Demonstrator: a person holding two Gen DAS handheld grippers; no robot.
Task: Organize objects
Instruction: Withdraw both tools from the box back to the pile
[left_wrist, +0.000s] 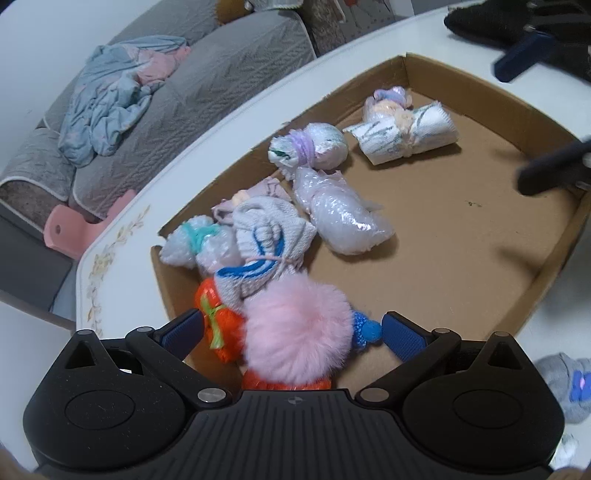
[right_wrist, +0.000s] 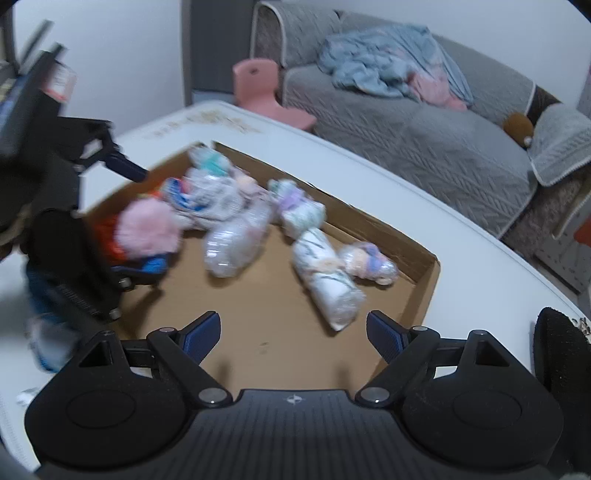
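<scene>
Pompom (left_wrist: 297, 325), pink and fluffy, sits between my left jaws at the near left corner of the box (left_wrist: 480, 99) on the counter (left_wrist: 207, 147). Those jaws stand spread, pads clear of it. My right jaws hang wide open over bare cardboard, holding nothing. Wrapped bundles (left_wrist: 341, 210) lie farther in.

left wrist: low over cardboard tray (left_wrist: 424, 236), close at its near corner, facing the sofa (left_wrist: 207, 74) | right wrist: above tray's (right_wrist: 280, 332) opposite edge, facing sofa (right_wrist: 424, 140) | shared: tray, tabletop (left_wrist: 221, 129), sofa
</scene>
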